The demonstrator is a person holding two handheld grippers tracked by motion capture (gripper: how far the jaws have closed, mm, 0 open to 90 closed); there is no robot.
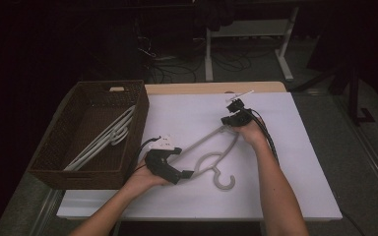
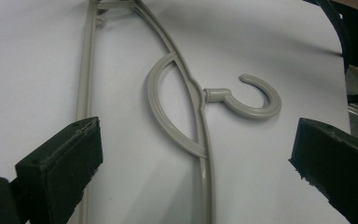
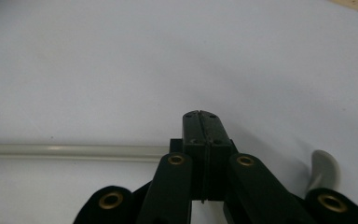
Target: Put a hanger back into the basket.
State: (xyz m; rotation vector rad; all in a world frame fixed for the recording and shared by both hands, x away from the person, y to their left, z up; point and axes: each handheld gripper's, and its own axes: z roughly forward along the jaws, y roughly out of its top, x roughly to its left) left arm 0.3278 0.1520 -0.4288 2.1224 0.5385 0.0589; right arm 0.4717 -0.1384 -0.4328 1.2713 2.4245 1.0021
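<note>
Left tongs (image 2: 191,186) apart over hanger (image 2: 200,116), right tongs (image 3: 206,140) together beside its bar, mat bare around.

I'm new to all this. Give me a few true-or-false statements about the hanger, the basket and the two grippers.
1. The grey hanger lies on the white table. True.
2. The left gripper has its fingers clamped shut. False: they stand wide open, either side of the hanger.
3. The wicker basket holds other hangers. True.
4. The right gripper is wide open. False: its fingers are shut together.
5. The hanger's hook points into the basket. False: it points toward the person.
</note>
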